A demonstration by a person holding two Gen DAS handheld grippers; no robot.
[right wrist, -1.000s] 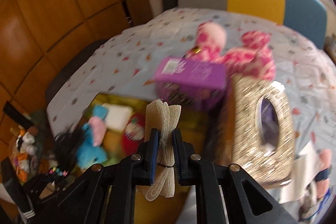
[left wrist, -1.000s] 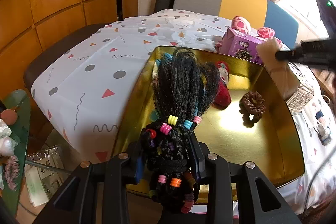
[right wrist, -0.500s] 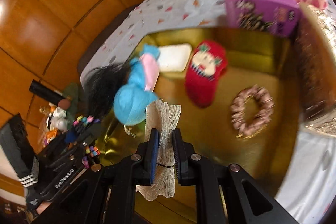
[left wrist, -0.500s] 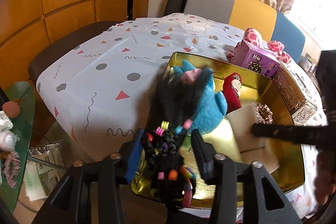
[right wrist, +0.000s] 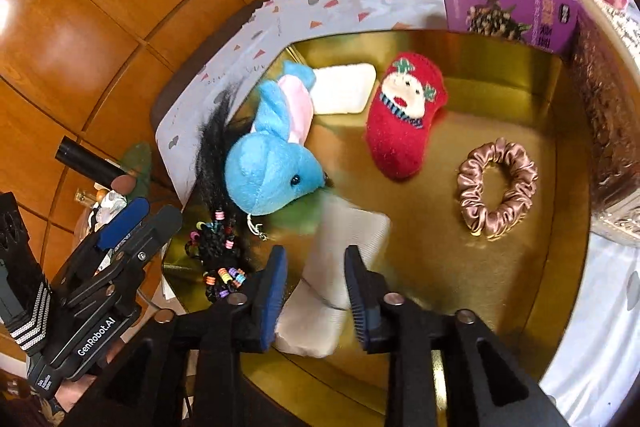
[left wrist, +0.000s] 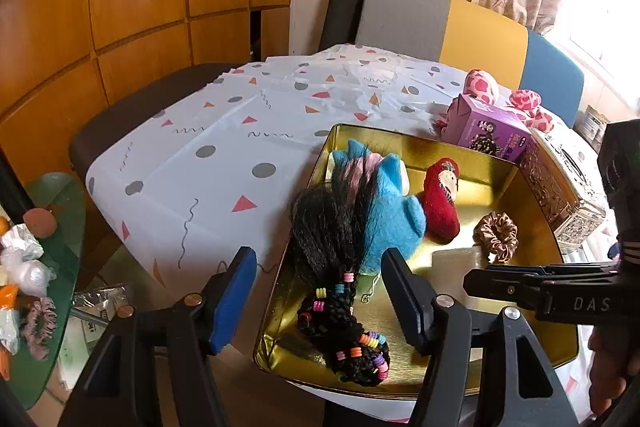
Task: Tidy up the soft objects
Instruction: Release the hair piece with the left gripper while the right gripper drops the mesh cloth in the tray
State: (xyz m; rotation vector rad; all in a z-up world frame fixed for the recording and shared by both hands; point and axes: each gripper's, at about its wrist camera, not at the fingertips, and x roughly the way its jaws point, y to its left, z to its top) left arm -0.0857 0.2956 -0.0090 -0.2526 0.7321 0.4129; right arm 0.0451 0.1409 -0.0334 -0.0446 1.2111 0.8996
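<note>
1. Left gripper (left wrist: pixel 316 291): jaws just opening, nothing pinched; hair bundle (left wrist: pixel 336 267) lies in gold tray (left wrist: pixel 552 267), lower centre of frame.
2. Right gripper (right wrist: pixel 316 291): jaws just opening; gauze roll (right wrist: pixel 336 267) loose btwn them, lower centre.
3. Both items probably light, limp; take hold mid-body.

Left wrist view: we look obliquely down from the near-left edge.
Right wrist view: steeper, closer.
Shared: shiny gold rectangular metal tray (left wrist: pixel 500 167) (right wrist: pixel 500 55).
</note>
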